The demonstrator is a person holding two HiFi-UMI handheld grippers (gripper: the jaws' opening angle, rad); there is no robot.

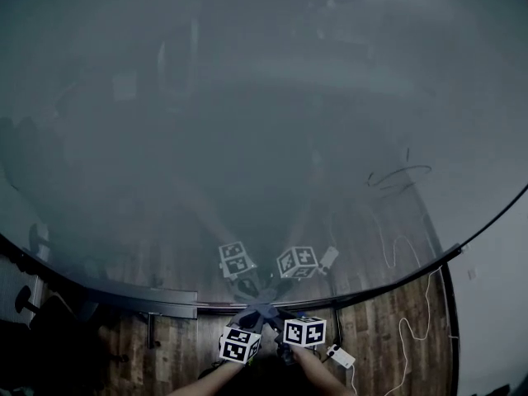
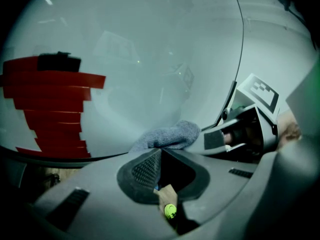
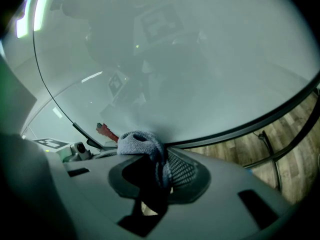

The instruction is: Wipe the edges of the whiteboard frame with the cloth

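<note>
At the whiteboard frame (image 3: 235,129), right gripper (image 3: 159,158) clamping cloth (image 3: 137,141), left gripper (image 2: 160,153) closed

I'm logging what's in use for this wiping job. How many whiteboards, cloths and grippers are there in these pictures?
whiteboard: 1
grey cloth: 1
grippers: 2, the left gripper and the right gripper
Total: 4
</note>
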